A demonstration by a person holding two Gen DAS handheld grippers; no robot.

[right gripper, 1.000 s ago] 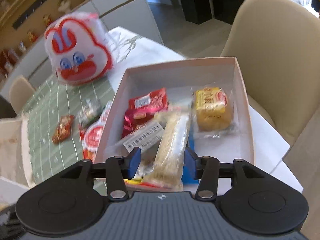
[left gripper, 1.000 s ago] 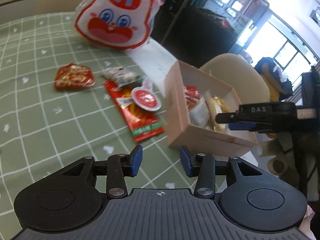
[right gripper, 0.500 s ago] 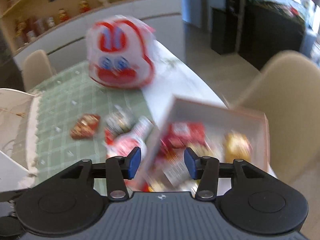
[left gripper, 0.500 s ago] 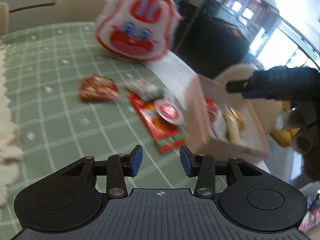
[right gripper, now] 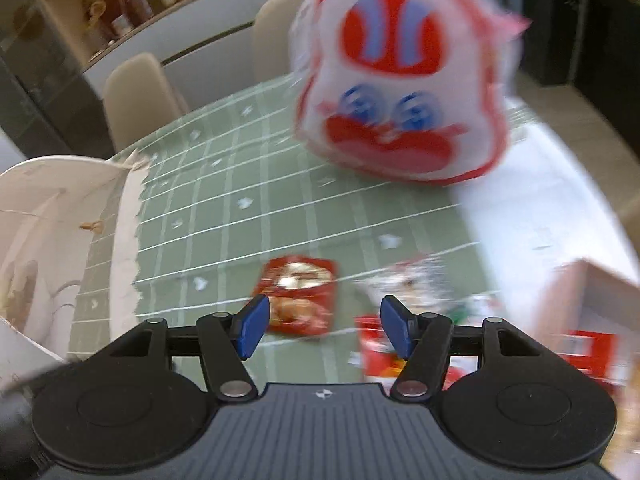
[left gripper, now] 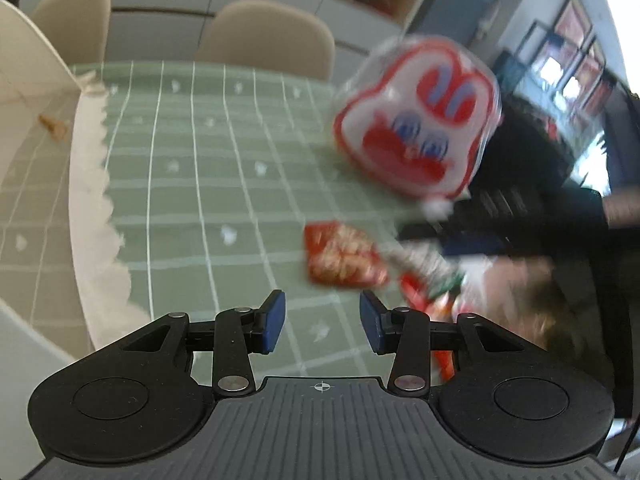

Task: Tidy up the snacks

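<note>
A small red snack packet (left gripper: 340, 254) (right gripper: 300, 294) lies flat on the green checked tablecloth (left gripper: 200, 184) (right gripper: 248, 200). My right gripper (right gripper: 324, 330) hovers just short of it; its jaws are opening and hold nothing. A silvery wrapped snack (left gripper: 424, 264) and a long red packet (left gripper: 436, 312) (right gripper: 384, 346) lie to its right, blurred. The cardboard box (right gripper: 588, 292) shows at the right edge. My left gripper (left gripper: 322, 322) hangs open and empty over bare cloth. The right gripper's dark body (left gripper: 500, 224) crosses the left wrist view.
A big white and red rabbit-face bag (left gripper: 416, 124) (right gripper: 400, 92) stands at the back of the table. A white paper container (left gripper: 36, 128) (right gripper: 52, 232) with a torn edge sits at the left. Beige chairs (left gripper: 264, 36) stand behind the table.
Both grippers swung left, away from the box and toward the loose snacks. The right gripper left the long bar in the box and its jaws have widened. The left jaws kept their gap.
</note>
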